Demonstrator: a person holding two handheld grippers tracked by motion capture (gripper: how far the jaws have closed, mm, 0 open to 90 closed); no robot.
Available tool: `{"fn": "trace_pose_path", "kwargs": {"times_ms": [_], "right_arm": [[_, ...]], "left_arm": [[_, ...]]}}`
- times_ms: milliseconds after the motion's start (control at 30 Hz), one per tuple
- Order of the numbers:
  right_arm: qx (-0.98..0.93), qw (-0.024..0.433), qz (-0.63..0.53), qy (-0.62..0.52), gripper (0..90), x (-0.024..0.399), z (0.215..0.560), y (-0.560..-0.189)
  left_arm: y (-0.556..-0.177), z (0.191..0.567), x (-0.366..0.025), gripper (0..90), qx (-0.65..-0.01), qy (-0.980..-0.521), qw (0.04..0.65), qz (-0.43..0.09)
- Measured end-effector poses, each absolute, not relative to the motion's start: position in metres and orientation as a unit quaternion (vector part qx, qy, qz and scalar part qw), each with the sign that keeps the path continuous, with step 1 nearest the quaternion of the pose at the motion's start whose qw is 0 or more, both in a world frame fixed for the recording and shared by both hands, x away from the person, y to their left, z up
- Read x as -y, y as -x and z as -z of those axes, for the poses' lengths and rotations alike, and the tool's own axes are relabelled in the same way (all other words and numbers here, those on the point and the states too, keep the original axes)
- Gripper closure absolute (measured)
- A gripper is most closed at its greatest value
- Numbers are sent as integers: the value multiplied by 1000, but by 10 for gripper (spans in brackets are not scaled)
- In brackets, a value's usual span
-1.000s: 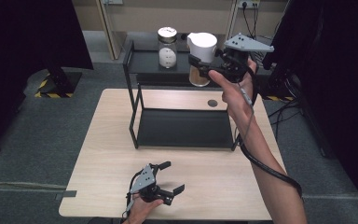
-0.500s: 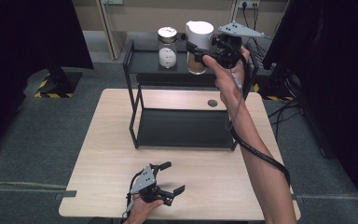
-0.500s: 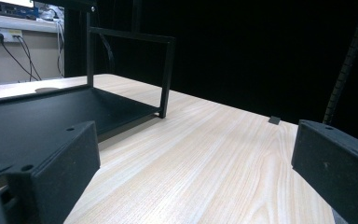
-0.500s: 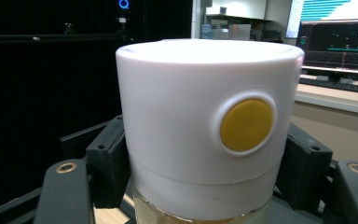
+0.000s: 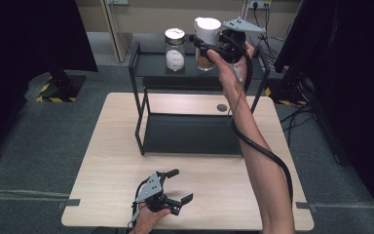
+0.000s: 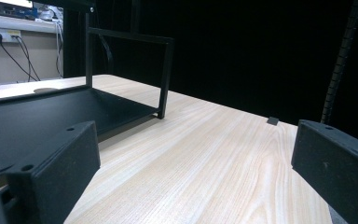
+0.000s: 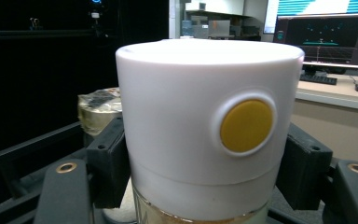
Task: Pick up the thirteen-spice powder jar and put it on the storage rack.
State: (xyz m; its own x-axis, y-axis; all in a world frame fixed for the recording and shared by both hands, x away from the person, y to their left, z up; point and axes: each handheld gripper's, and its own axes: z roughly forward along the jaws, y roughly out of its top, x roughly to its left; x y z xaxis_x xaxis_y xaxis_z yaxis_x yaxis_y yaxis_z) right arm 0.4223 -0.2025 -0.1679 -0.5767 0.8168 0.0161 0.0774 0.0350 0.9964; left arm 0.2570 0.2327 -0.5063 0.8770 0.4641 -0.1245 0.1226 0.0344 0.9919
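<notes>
My right gripper (image 5: pixel 200 48) is shut on a glass jar (image 5: pixel 208 27) that has a tall white lid with a yellow button and brown contents. It holds the jar at the top shelf (image 5: pixel 151 63) of a black rack, right of a silver-lidded jar (image 5: pixel 175 48). I cannot tell whether the held jar rests on the shelf. In the right gripper view the pads (image 7: pixel 107 163) press both sides of the white-lidded jar (image 7: pixel 205 126). My left gripper (image 5: pixel 181 185) lies open on the wooden table (image 5: pixel 112 161) near its front edge, and nothing sits between its jaws in the left gripper view (image 6: pixel 193 172).
The rack's lower tray (image 5: pixel 190 134) stands bare on the table behind the left gripper. A small dark round disc (image 5: pixel 221 107) lies on the table by the rack's right rear leg. Black curtains and cables surround the table.
My right hand has carried the white-lidded jar farther away and slightly left, over the rack's top shelf toward the silver-lidded jar. The left gripper has stayed where it was.
</notes>
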Motion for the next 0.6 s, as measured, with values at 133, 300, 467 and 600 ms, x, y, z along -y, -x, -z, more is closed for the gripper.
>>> {"fn": "trace_pose_path", "kwargs": {"times_ms": [133, 300, 467, 600], "right_arm": [[-646, 308, -603, -351, 307, 201, 172, -428], [-646, 313, -600, -352, 307, 198, 175, -431], [-647, 314, -600, -351, 307, 196, 179, -434], [-649, 314, -597, -351, 307, 193, 182, -436]], "left_arm": [[-257, 506, -233, 3, -214, -683, 687, -125], [-257, 507, -233, 3, -215, -683, 687, -125], [-257, 507, -233, 3, -214, -683, 687, -126], [-257, 507, -233, 3, -215, -682, 688, -126]]}}
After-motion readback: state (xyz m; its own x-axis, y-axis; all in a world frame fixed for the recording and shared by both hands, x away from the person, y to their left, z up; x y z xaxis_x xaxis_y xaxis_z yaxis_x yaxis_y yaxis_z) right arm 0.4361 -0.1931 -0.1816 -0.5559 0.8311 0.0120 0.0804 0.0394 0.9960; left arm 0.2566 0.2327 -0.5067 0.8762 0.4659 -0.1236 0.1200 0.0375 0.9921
